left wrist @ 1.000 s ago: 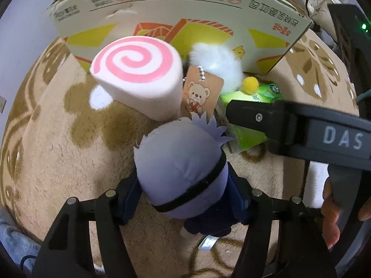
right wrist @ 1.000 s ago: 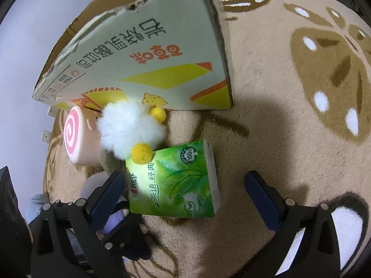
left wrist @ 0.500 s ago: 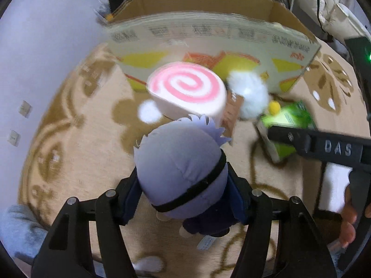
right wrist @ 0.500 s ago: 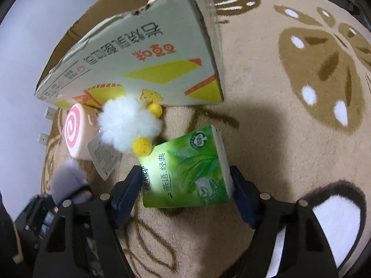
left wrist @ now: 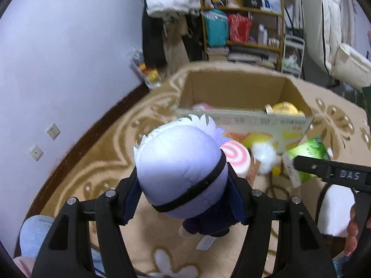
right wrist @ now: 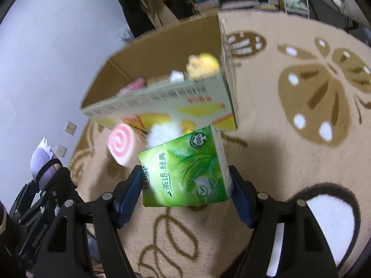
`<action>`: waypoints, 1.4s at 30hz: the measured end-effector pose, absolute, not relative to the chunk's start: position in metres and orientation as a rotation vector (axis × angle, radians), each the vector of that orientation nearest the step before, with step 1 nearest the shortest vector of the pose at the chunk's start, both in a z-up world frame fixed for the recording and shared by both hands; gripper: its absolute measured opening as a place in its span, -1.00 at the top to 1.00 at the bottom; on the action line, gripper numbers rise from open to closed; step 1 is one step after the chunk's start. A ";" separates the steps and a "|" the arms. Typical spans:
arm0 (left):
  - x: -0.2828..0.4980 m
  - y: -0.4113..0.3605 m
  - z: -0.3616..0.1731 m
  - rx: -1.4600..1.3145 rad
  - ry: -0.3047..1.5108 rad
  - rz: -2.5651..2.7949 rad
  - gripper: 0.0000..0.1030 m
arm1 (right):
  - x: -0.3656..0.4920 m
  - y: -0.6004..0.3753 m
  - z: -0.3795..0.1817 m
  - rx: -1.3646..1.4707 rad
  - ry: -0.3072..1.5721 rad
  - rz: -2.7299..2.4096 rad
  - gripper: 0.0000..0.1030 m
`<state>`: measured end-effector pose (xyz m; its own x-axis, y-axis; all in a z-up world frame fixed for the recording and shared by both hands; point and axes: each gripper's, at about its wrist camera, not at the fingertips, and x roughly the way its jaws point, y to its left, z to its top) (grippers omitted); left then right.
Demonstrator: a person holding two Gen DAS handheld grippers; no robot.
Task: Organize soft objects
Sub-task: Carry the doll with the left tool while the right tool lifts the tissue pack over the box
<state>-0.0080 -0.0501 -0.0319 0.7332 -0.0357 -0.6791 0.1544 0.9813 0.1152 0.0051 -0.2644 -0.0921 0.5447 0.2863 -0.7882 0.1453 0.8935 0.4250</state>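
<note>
My left gripper [left wrist: 183, 197] is shut on a purple-headed plush doll [left wrist: 180, 169] with a black band and holds it above the rug. My right gripper [right wrist: 185, 185] is shut on a green tissue pack [right wrist: 185, 169], lifted off the rug. The pack also shows in the left wrist view [left wrist: 308, 155]. An open cardboard box [left wrist: 243, 120] stands ahead; it shows in the right wrist view too [right wrist: 162, 106]. A pink swirl roll plush [right wrist: 120, 143] and a white fluffy pompom [right wrist: 164, 132] lie on the rug against the box front.
The box holds a yellow plush [right wrist: 204, 66] and something pink [right wrist: 134, 85]. A beige patterned rug [right wrist: 313, 115] covers the floor. A shelf with books and bags [left wrist: 241, 23] stands behind the box, and a white wall [left wrist: 58, 58] is at the left.
Both grippers have risen. The doll has gone up with the left one. The right gripper closed on the tissue pack and lifted it off the rug.
</note>
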 end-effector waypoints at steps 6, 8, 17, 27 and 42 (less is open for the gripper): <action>-0.008 -0.027 -0.010 0.090 0.645 -0.032 -0.25 | -0.015 -0.277 -0.055 0.499 0.822 0.080 -0.46; -0.004 -0.022 -0.005 0.077 0.623 -0.034 -0.25 | -0.021 -0.283 -0.044 0.493 0.754 0.069 -0.46; 0.013 -0.025 0.012 0.124 0.521 -0.058 -0.25 | -0.020 -0.281 -0.018 0.470 0.578 0.072 -0.47; 0.040 -0.049 0.006 0.174 0.502 -0.102 -0.25 | -0.010 -0.275 -0.013 0.378 0.489 0.025 -0.47; 0.092 -0.074 -0.004 0.191 0.513 -0.167 -0.26 | 0.029 -0.271 -0.033 0.314 0.517 0.015 -0.47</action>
<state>0.0924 -0.0741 -0.0043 0.8584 -0.1105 -0.5009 0.2057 0.9687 0.1387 0.0286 -0.2715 -0.0327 0.8701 0.0933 -0.4840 0.0645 0.9520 0.2994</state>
